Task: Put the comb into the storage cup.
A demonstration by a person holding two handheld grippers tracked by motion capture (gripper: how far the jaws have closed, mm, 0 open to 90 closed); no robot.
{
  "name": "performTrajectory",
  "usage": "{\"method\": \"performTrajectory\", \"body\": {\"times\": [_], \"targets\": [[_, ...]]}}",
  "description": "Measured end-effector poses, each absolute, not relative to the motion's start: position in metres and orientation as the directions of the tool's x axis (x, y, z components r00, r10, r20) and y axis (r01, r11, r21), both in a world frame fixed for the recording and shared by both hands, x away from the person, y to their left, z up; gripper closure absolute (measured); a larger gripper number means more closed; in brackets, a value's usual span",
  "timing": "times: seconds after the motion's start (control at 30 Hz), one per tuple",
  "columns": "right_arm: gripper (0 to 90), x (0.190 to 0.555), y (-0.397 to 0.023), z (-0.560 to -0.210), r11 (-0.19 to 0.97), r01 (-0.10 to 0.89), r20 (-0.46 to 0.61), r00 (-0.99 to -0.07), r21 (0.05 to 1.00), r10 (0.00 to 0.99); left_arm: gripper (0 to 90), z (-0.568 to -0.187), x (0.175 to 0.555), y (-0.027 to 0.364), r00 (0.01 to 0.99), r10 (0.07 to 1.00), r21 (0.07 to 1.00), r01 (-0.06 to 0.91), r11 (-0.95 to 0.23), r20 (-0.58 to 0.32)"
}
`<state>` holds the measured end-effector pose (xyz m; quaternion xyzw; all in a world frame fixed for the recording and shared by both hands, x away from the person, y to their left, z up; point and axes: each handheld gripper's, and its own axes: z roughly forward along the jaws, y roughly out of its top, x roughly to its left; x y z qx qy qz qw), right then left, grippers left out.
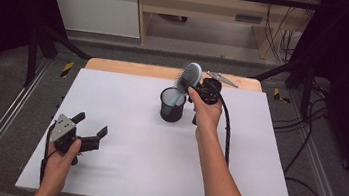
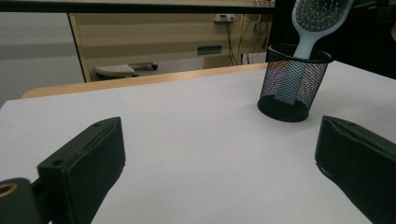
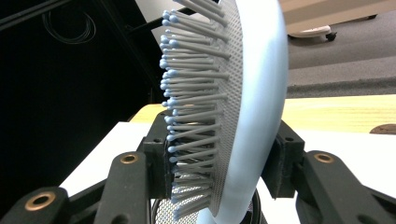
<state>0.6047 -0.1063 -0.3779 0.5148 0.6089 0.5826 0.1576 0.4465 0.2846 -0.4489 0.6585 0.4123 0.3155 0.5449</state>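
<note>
Right gripper (image 1: 195, 88) clamped across the hairbrush (image 1: 187, 77) head, handle already inside the mesh cup (image 1: 172, 105) below; placing step. Next: likely release. Left gripper (image 1: 92, 129) open, empty.

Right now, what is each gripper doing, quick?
Left gripper: open, holding nothing.
Right gripper: shut on the hairbrush, whose handle is in the mesh cup.

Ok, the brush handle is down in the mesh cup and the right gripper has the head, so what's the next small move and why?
Probably open the right gripper and let go. The hairbrush already stands with its handle inside the mesh cup, leaning on the rim, and the jaws are clamped across the bristle head. Once released it should stay leaning there. The left gripper rests open on the table, well away.
</note>
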Motion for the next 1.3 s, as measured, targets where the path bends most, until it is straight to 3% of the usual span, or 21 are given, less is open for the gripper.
{"method": "performTrajectory", "body": {"times": [1.3], "targets": [[51.1, 0.610, -0.114, -0.392, -0.242, 0.473, 0.447, -0.388, 0.847, 0.806, 1.9, -0.449, 0.447, 0.284, 0.461, 0.887, 0.978, 0.199, -0.068, -0.032]]}}
